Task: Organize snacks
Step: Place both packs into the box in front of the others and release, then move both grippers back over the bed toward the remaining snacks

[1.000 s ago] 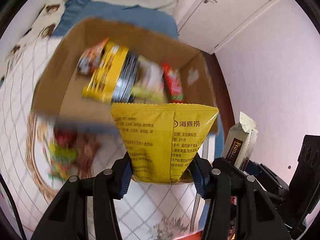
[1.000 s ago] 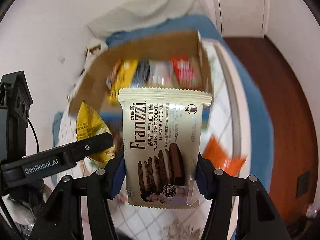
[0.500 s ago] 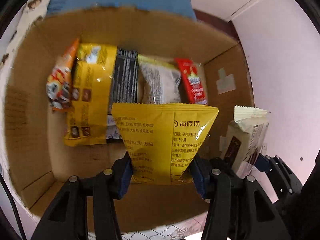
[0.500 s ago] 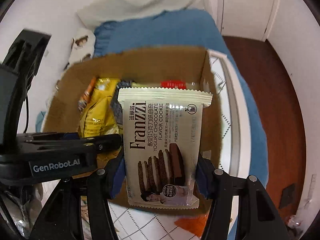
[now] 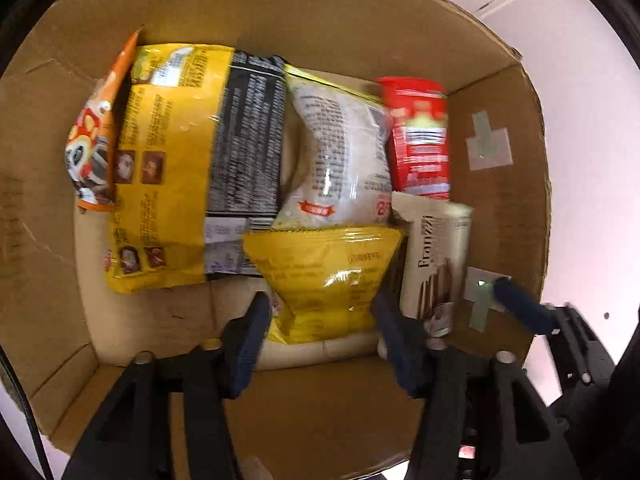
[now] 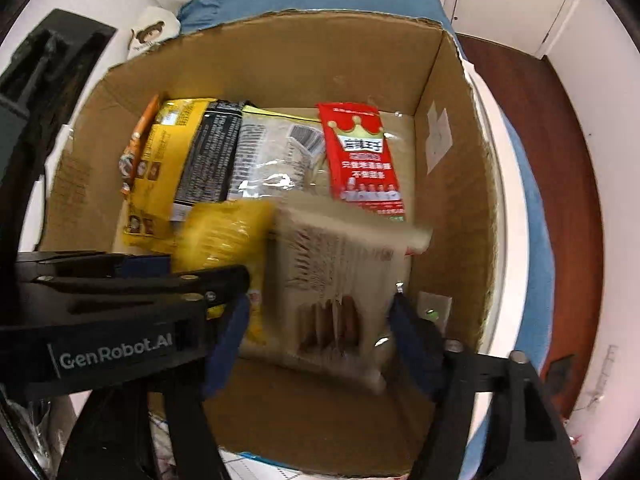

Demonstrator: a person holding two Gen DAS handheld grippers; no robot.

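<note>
Both hand-held grippers are opening over the cardboard box (image 5: pixel 500 128): left hand-held gripper (image 5: pixel 320 316) releasing yellow pkt (image 5: pixel 324 276), right hand-held gripper (image 6: pixel 320 320) dropping Franzzi pkt (image 6: pixel 340 280), both lying lengthwise toward 12 o'clock.

Bright, even indoor light, with glare on the glossy packets. Fisheye bending darkens the corners. Motion blur smears the cream packet (image 6: pixel 340 280) in the right wrist view.

Cream cookie packet (image 5: pixel 434 264), near the cardboard box's (image 5: pixel 280 8) right wall: "Franzi", brown letters running up the wrapper.
Left gripper (image 6: pixel 132 280) arm: "GenRobot.AI", white on black.
Red packet (image 6: pixel 362 160), box far right: crown emblem; Chinese characters, blurred.
Other packets: fine print, unreadable.
</note>
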